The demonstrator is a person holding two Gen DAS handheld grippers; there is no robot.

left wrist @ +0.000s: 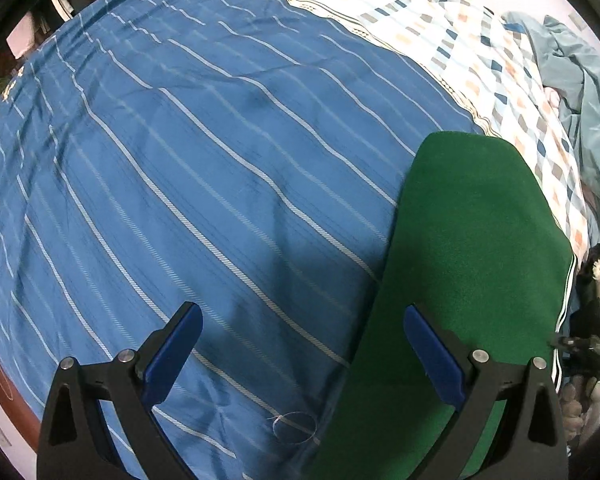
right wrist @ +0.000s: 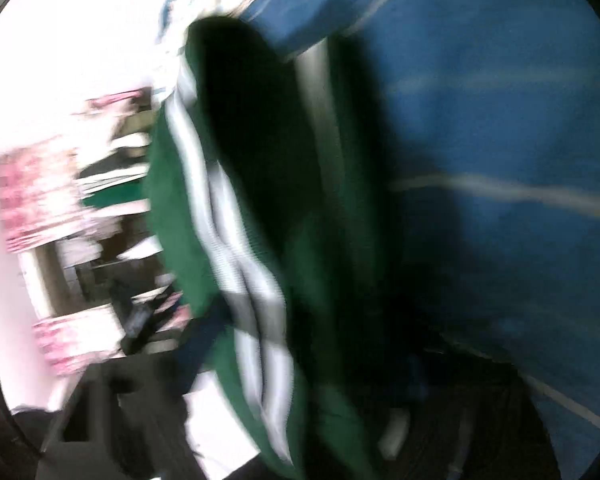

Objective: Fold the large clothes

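A green garment (left wrist: 472, 264) with white side stripes lies folded in a long flat strip on the blue striped bedsheet (left wrist: 204, 168), at the right of the left wrist view. My left gripper (left wrist: 302, 314) is open and empty, its right finger (left wrist: 432, 352) over the garment's near end, its left finger over the sheet. The right wrist view is heavily blurred. It shows the green garment (right wrist: 228, 240) with white stripes bunched close to the camera, hanging in front of my right gripper (right wrist: 260, 400). Its jaws are hidden by cloth.
A checked quilt (left wrist: 440, 28) covers the far part of the bed. A crumpled grey-blue garment (left wrist: 572, 64) lies at the far right. The bed's edge runs along the left. Shelves and pink patterned items (right wrist: 40, 200) stand beside the bed.
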